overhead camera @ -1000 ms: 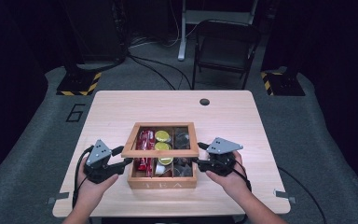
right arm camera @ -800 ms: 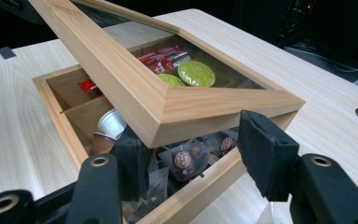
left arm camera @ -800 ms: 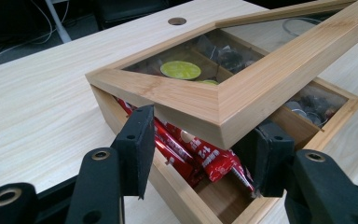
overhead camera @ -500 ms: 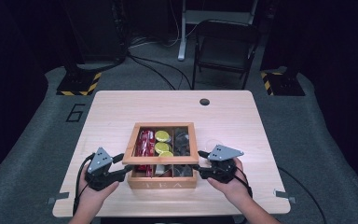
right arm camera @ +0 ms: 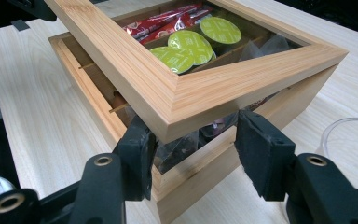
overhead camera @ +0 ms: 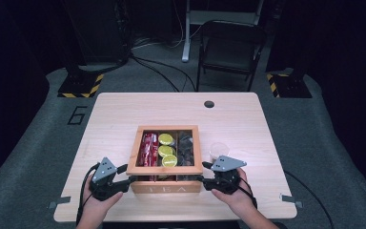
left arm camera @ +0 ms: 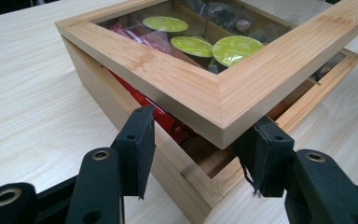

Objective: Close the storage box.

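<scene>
A wooden tea box (overhead camera: 164, 185) stands at the table's near middle. Its glass-windowed lid (overhead camera: 164, 169) is tilted, the front edge lifted a little off the box. Through the glass I see red packets (overhead camera: 148, 149), green capsules (overhead camera: 166, 150) and dark tea bags (overhead camera: 187, 150). My left gripper (overhead camera: 129, 180) grips the lid's front left corner (left arm camera: 221, 116), one pad (left arm camera: 137, 140) on each side of it. My right gripper (overhead camera: 204, 179) holds the front right corner (right arm camera: 172, 112) the same way, pads (right arm camera: 256, 144) against the lid's frame. A gap shows under the lid in both gripper views.
A clear plastic cup (overhead camera: 218, 150) stands just right of the box, close to my right gripper; its rim (right arm camera: 345, 128) shows in the right gripper view. A cable hole (overhead camera: 209, 104) sits at the table's far side. A folding chair (overhead camera: 228, 47) stands beyond the table.
Both hands have sunk with the lid's front corners between their jaws. The lid's front edge has come down closer to the box.
</scene>
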A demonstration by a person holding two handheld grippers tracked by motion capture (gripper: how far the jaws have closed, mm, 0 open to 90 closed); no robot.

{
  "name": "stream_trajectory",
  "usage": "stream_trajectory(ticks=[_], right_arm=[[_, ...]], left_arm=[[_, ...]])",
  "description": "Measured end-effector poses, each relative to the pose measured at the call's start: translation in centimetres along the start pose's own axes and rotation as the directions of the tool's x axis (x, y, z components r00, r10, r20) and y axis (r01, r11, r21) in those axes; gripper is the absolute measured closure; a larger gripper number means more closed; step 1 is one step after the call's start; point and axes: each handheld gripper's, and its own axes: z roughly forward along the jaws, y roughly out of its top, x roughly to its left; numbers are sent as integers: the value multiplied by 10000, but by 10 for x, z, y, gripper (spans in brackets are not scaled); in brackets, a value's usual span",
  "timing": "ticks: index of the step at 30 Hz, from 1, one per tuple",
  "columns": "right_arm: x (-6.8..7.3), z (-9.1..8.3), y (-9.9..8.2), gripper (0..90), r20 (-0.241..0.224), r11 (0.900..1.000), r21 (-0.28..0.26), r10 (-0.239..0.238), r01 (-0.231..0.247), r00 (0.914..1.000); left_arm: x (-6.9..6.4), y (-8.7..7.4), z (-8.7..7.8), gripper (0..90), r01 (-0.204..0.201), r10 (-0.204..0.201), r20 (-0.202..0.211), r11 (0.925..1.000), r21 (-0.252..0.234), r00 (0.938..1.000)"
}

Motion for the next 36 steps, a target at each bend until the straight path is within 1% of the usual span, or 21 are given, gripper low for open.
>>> stream_trajectory(ticks=[2, 4, 5, 7, 9, 11, 12, 13, 15, 16, 18, 19, 22, 23, 24, 27, 30, 31, 32, 35, 36], right_arm=[[0, 1, -2, 485, -142, 9997, -8, 264, -264, 9996], [-1, 2, -4, 489, -358, 9994, -36, 342, -344, 9988], [0, 3, -5, 489, -342, 9992, -50, 384, -386, 9987], [0, 4, -6, 489, -381, 9996, 46, 290, -289, 9989], [1, 4, -7, 488, -377, 9994, 50, 347, -345, 9987], [1, 4, -7, 487, -422, 9994, 70, 336, -333, 9985], [1, 4, -8, 486, -445, 9994, 85, 328, -324, 9985], [1, 4, -8, 485, -419, 9996, 93, 276, -272, 9987], [2, 3, -9, 482, -341, 9998, 189, 113, -106, 9994], [2, 3, -9, 474, -249, 9998, 197, 38, -33, 9997], [3, 2, -9, 466, -186, 9997, 228, 20, -15, 9998], [4, 2, -9, 464, -179, 9996, 291, 0, 5, 9998], [5, 2, -10, 459, -192, 9996, 285, -79, 85, 9998], [5, 2, -10, 457, -196, 9994, 320, -152, 158, 9997], [6, 2, -10, 457, -195, 9993, 355, -93, 100, 9998], [6, 2, -11, 453, -226, 9985, 472, -257, 267, 9994], [6, 4, -12, 449, -233, 9979, 577, -281, 294, 9993], [7, 4, -12, 447, -191, 9976, 614, -303, 314, 9994], [6, 4, -12, 447, -254, 9970, 677, -352, 368, 9991], [6, 5, -12, 442, -295, 9965, 757, -321, 342, 9990], [6, 6, -13, 441, -288, 9965, 740, -376, 396, 9989]], left_arm=[[1, -1, 1, 483, -30, 30, 31, 10000, 1, 10000], [0, -3, 2, 483, -6, 6, 6, 10000, 28, 10000], [-1, -4, 1, 483, -48, 47, 13, 9999, 99, 10000], [-1, -5, 1, 483, -95, 94, 68, 9999, 132, 9999], [-2, -6, 1, 483, -90, 89, 106, 9998, 151, 9999], [-2, -7, 2, 483, -98, 97, 34, 9999, 87, 9999], [-2, -7, 1, 483, -122, 121, 88, 9998, 166, 9999], [-2, -8, 2, 483, -57, 55, 109, 9998, 174, 9999], [-1, -9, 2, 482, -128, 125, 135, 9997, 228, 9998], [-2, -9, 2, 482, -68, 64, 158, 9997, 248, 9999], [-2, -10, 4, 482, -54, 51, 138, 9997, 220, 9999], [-1, -11, 3, 482, -127, 122, 169, 9994, 309, 9998], [-2, -12, 4, 482, -64, 55, 219, 9992, 388, 9997], [-1, -12, 5, 482, -102, 93, 220, 9991, 422, 9997], [-1, -12, 5, 482, -48, 36, 263, 9989, 460, 9996], [-1, -13, 6, 468, 40, -66, 431, 9982, 598, 9991], [-2, -13, 7, 455, 15, -46, 448, 9977, 683, 9990], [-2, -13, 7, 453, -57, 25, 427, 9973, 738, 9991], [-2, -13, 7, 450, -110, 78, 405, 9968, 791, 9992], [-4, -14, 8, 450, -63, 32, 393, 9968, 798, 9992], [-3, -13, 8, 449, -164, 126, 426, 9959, 892, 9990]])
